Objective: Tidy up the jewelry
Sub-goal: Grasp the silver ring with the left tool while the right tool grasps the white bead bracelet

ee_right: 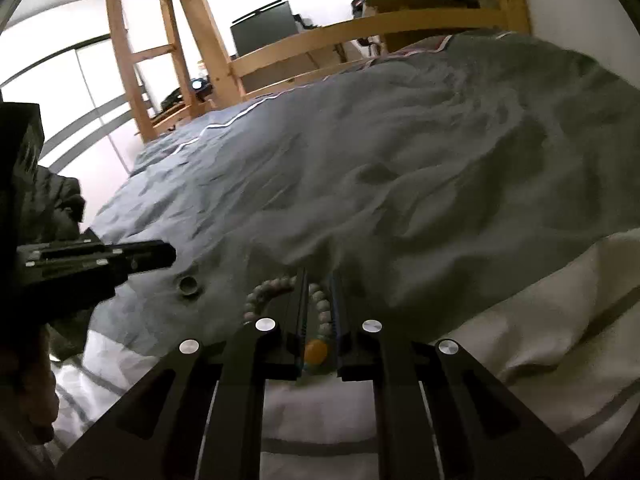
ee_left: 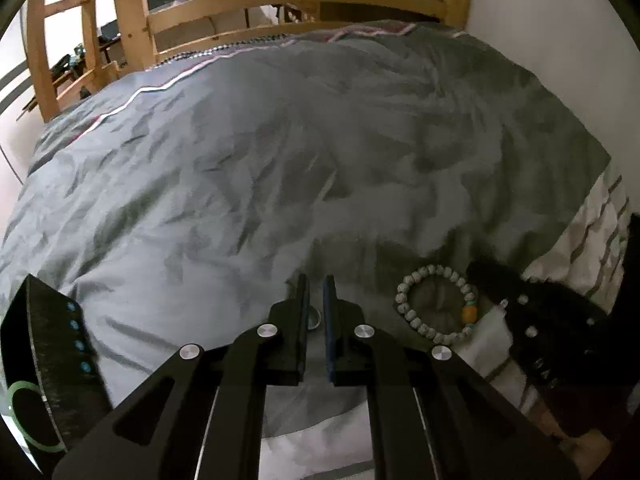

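Right wrist view: right tongs (ee_right: 320, 276) straddle the bracelet (ee_right: 323, 312), narrow, grip unclear; beads may slip. Left tongs (ee_left: 316, 280), narrow, above the ring (ee_left: 314, 318), could snag the duvet (ee_left: 280, 160).

Grey duvet (ee_left: 280, 152) — wooden bedframe (ee_left: 248, 4) behind.

The left gripper (ee_left: 317, 286) sits low, fingers narrowly parted, pointing toward the far side. The right gripper (ee_right: 320, 280) lies just to its right, fingers parted a little wider, also low.
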The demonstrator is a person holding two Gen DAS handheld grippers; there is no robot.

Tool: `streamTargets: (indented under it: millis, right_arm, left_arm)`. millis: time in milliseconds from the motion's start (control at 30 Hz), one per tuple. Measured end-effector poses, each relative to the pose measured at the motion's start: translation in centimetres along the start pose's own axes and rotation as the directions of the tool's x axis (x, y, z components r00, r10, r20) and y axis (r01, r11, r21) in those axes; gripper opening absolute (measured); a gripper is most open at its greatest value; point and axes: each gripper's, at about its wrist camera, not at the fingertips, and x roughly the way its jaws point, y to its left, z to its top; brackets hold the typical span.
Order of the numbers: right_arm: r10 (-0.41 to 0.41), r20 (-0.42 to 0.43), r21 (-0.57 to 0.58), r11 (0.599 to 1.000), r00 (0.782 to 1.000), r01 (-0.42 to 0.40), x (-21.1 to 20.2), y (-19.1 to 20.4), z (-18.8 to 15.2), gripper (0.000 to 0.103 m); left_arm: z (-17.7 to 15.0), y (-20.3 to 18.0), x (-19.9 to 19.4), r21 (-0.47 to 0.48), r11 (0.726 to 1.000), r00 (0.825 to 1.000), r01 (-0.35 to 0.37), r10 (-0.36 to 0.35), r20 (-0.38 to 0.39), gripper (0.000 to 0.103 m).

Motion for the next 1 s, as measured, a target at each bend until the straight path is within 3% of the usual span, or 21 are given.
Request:
streamTargets:
  millis: [33,67,133,167,200,300,400,433,500,533,567,600,633,700,833,867,900,933,1000]
  right_arm:
    - [0.011,-0.015,-0.001,1.0,1.0,-0.011,0.3,0.1,-0.1,0.013]
    - [0.01,-0.027,-0.006,1.0,1.0,-0.01,0.7,0.2,-0.2,0.021]
    - [0.012,-0.055,-0.032,0.999,0.998,-0.013,1.4,0.7,-0.7,0.052]
    - [0.012,-0.054,-0.042,0.999,0.998,-0.015,1.5,0.9,-0.9,0.078]
    - [0.017,-0.056,-0.052,0.998,0.998,-0.02,1.6,1.2,-1.0,0.089]
    - [0.0,-0.073,-0.089,0.996,0.997,-0.007,2.0,2.0,-1.3,0.089]
    - [-0.008,-0.115,-0.103,0.995,0.993,-0.004,2.6,2.1,-1.7,0.088]
    - [-0.018,-0.123,-0.112,0.994,0.992,0.004,2.8,2.3,-1.8,0.084]
    - [-0.054,-0.144,-0.135,0.99,0.988,0.034,3.1,2.4,-2.0,0.062]
    - [-0.062,-0.144,-0.137,0.99,0.988,0.042,3.1,2.3,-2.0,0.057]
    - [-0.062,-0.142,-0.133,0.99,0.988,0.042,3.0,2.2,-1.9,0.044]
    - [-0.069,-0.14,-0.131,0.99,0.988,0.051,2.9,2.1,-1.9,0.036]
    - [-0.073,-0.138,-0.115,0.992,0.988,0.058,2.7,1.7,-1.7,0.034]
    - [-0.053,-0.139,-0.078,0.996,0.989,0.042,2.6,1.0,-1.6,0.029]
    - [-0.042,-0.133,-0.059,0.998,0.99,0.034,2.3,0.6,-1.4,0.027]
    - [-0.043,-0.132,-0.061,0.998,0.99,0.035,2.3,0.7,-1.4,0.026]
    - [-0.042,-0.129,-0.06,0.998,0.991,0.034,2.3,0.8,-1.4,0.024]
    - [-0.039,-0.124,-0.055,0.998,0.991,0.033,2.3,0.8,-1.3,0.023]
    - [-0.032,-0.108,-0.037,0.999,0.994,0.028,2.0,0.5,-1.2,0.019]
  left_arm:
    - [0.2,0.1,-0.3,-0.005,1.0,1.0,0.005,-0.005,0.005,0.006]
    - [0.3,0.2,-0.8,-0.007,1.0,1.0,0.007,-0.007,0.015,0.006]
    - [0.5,0.2,-2.2,-0.006,1.0,0.999,0.017,-0.016,0.047,0.006]
    - [0.6,0.1,-2.7,-0.004,1.0,0.998,0.021,-0.02,0.057,0.006]
    - [0.7,0.2,-3.2,-0.003,1.0,0.997,0.026,-0.026,0.067,0.006]
    - [0.7,0.5,-4.1,0.005,0.999,0.995,0.046,-0.047,0.085,0.006]
    - [0.1,0.3,-1.8,0.042,0.999,1.0,0.009,-0.01,0.024,0.006]
    - [-0.1,0.2,-1.0,0.052,0.999,1.0,-0.001,0.001,0.003,0.006]
    - [-0.6,-0.1,1.1,0.074,0.997,0.998,-0.03,0.033,-0.044,0.007]
    - [-0.8,-0.1,2.3,0.084,0.996,0.997,-0.04,0.046,-0.068,0.012]
    - [-1.0,-0.1,3.2,0.088,0.995,0.995,-0.047,0.054,-0.083,0.018]
    - [-1.1,-0.1,4.3,0.09,0.995,0.994,-0.053,0.062,-0.094,0.038]
    - [-1.1,0.0,4.8,0.09,0.995,0.994,-0.052,0.061,-0.095,0.058]
    - [-1.3,-0.1,5.5,0.093,0.994,0.995,-0.053,0.061,-0.082,0.06]
    - [-1.6,-0.1,6.0,0.087,0.995,0.995,-0.048,0.055,-0.084,0.059]
    - [-1.6,0.0,5.9,0.082,0.996,0.996,-0.038,0.045,-0.083,0.054]
    - [-1.6,0.1,5.7,0.072,0.997,0.996,-0.023,0.029,-0.082,0.034]
    - [-1.5,0.2,5.6,0.064,0.998,0.996,-0.017,0.022,-0.085,0.021]
    - [-1.3,0.4,5.0,0.044,0.999,0.997,-0.001,0.004,-0.08,0.019]
